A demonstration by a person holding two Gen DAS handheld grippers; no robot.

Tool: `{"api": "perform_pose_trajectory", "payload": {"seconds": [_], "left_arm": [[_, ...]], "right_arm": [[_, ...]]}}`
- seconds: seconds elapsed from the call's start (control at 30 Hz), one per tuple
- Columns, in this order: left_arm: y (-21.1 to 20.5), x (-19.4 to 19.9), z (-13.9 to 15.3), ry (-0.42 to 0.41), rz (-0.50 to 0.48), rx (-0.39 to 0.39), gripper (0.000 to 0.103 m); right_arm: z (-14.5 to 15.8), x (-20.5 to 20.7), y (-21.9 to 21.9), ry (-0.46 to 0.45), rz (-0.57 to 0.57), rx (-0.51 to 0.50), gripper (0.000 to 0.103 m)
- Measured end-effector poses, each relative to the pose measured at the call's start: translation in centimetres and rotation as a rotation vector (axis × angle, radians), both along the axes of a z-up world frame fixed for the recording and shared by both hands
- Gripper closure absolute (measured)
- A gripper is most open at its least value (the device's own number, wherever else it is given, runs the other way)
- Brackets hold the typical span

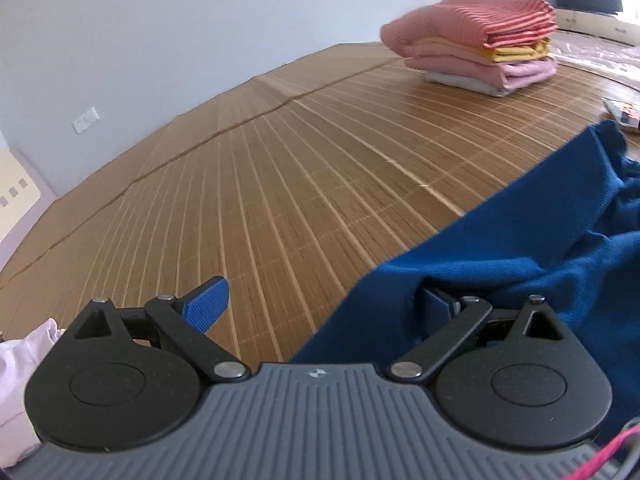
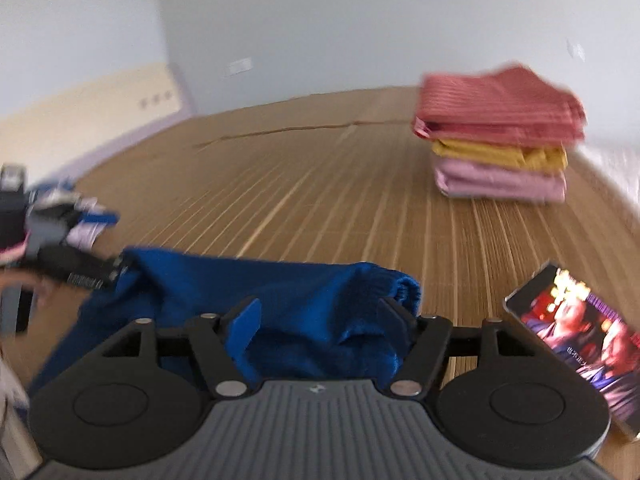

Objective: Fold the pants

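The blue pants (image 1: 520, 248) lie bunched on the bamboo mat (image 1: 280, 168), filling the lower right of the left wrist view. My left gripper (image 1: 320, 304) is open and wide. Its left pad (image 1: 208, 304) is bare over the mat, and a fold of blue cloth drapes over its right finger. In the right wrist view the pants (image 2: 288, 288) are heaped straight ahead. My right gripper (image 2: 320, 324) is open, with the cloth bulging between its spread fingers. The left gripper (image 2: 80, 268) shows blurred at the pants' left end.
A stack of folded clothes (image 1: 476, 36), red striped on top, sits far right on the mat, also seen as the stack (image 2: 500, 136). A phone (image 2: 580, 336) with a lit screen lies right of my right gripper. Pale pink cloth (image 1: 20, 380) is at the lower left.
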State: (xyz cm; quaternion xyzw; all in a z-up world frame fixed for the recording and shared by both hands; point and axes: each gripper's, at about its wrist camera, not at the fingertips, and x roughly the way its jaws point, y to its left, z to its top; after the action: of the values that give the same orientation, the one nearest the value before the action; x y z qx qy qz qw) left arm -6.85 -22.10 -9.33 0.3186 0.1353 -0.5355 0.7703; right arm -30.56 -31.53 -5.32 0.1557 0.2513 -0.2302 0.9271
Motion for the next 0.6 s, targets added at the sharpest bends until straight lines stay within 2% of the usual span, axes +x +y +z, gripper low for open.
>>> {"api": "perform_pose_trajectory", "payload": {"seconds": [0.07,0.13,0.17,0.23,0.3,0.4,0.6], "left_arm": [[1.3,-0.7,0.7,0.005,0.007,-0.001,0.005],[2.4,-1.6,1.2,0.012,-0.001,0.000,0.005],[3.3,-2.2,1.5,0.013,-0.020,-0.001,0.005],[4.7,-4.0,2.1,0.000,-0.070,-0.004,0.005],[5.6,-5.9,2.3,-0.006,-0.167,-0.009,0.005],[6.0,-8.2,1.8,0.081,-0.349,0.002,0.005],[5.0,-11.4,-0.5,0.189,-0.538,0.104,0.005]], "right_arm": [[0.0,0.9,1.0,0.014,0.052,0.010,0.066],[-0.6,2.5,1.0,0.034,0.076,0.047,0.081],[-1.1,3.4,0.6,0.057,0.061,0.061,0.084],[-2.1,5.2,-0.1,0.108,0.025,0.087,0.085],[-2.7,6.3,-0.7,0.136,0.014,0.111,0.085],[-2.9,7.4,-1.2,0.165,0.008,0.110,0.085],[-2.7,9.3,-5.1,0.162,-0.054,0.104,0.085]]}}
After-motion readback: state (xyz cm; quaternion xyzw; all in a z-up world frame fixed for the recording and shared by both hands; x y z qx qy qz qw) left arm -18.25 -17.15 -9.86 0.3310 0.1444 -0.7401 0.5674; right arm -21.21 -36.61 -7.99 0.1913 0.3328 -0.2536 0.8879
